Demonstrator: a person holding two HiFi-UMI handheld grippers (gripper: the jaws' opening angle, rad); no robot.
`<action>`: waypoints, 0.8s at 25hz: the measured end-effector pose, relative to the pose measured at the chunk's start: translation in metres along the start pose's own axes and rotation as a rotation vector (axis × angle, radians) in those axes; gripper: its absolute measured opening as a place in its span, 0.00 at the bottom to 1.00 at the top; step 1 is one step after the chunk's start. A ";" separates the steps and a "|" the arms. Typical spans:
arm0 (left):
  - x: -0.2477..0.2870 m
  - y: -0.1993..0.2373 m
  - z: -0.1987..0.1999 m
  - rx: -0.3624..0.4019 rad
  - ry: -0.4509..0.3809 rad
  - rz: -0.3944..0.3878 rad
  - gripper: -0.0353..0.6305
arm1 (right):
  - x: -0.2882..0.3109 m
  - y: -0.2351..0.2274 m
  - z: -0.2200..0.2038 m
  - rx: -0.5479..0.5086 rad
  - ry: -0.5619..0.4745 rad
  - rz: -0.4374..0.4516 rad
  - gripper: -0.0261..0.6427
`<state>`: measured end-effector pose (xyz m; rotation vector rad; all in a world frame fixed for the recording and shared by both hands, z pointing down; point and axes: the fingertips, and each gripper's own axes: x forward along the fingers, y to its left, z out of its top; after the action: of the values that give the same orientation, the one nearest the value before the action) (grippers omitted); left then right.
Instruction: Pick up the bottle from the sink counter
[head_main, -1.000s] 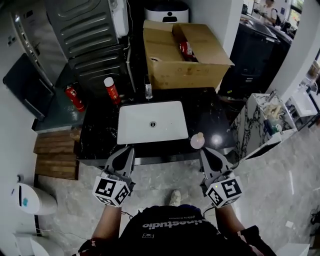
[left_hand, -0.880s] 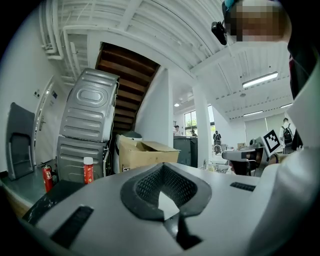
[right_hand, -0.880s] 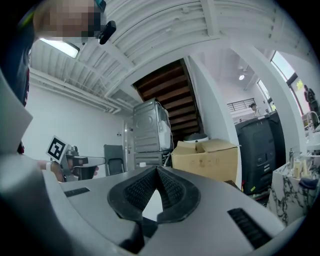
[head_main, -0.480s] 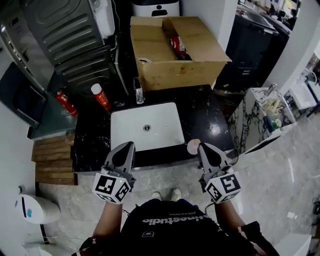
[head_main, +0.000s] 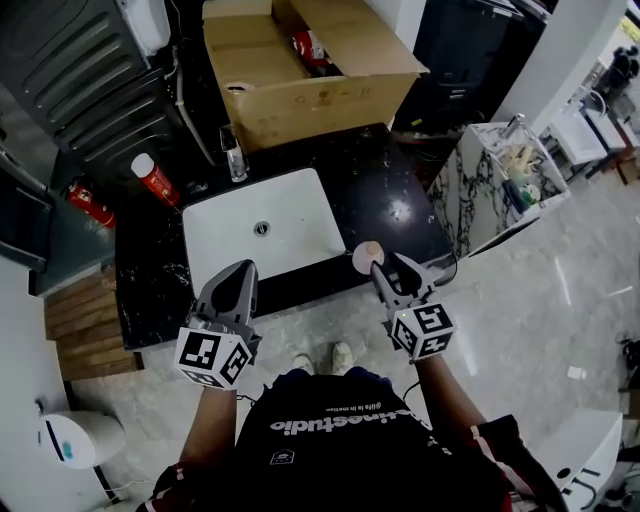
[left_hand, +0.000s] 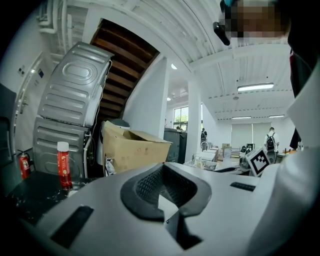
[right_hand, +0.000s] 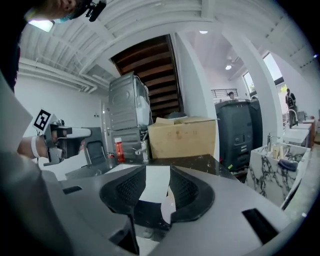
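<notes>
A red bottle (head_main: 155, 180) with a white cap stands on the black counter (head_main: 400, 200), left of the white sink (head_main: 290, 220); it also shows in the left gripper view as the red bottle (left_hand: 63, 164) and in the right gripper view as the red bottle (right_hand: 119, 149). A small pale pink round thing (head_main: 367, 257) sits at the counter's front edge. My right gripper (head_main: 392, 268) hovers just beside it, its jaws opening, nothing pressed between them (right_hand: 157, 175). My left gripper (head_main: 243, 270) hangs at the sink's front edge, shut and empty (left_hand: 162, 192).
An open cardboard box (head_main: 300, 60) stands behind the sink, with a faucet (head_main: 234, 155) before it. A grey appliance (head_main: 70, 60) and a red fire extinguisher (head_main: 88, 203) are at the left. A marble-patterned stand (head_main: 500, 180) is on the right.
Both grippers have come closer to the counter's front edge. The right gripper's jaws, shut before, now stand apart. The left gripper stays shut.
</notes>
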<state>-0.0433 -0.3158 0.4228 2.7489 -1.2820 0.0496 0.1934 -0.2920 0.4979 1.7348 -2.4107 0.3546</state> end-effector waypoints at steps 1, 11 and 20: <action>0.004 -0.001 -0.007 -0.004 0.014 -0.009 0.07 | 0.006 -0.004 -0.011 0.001 0.023 -0.010 0.30; 0.065 -0.006 -0.096 -0.040 0.150 -0.061 0.07 | 0.068 -0.037 -0.081 -0.026 0.159 -0.116 0.37; 0.060 0.000 -0.104 -0.046 0.170 -0.065 0.07 | 0.082 -0.045 -0.085 -0.065 0.171 -0.162 0.29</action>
<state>-0.0032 -0.3498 0.5310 2.6783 -1.1355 0.2397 0.2087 -0.3574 0.6057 1.7786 -2.1246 0.3823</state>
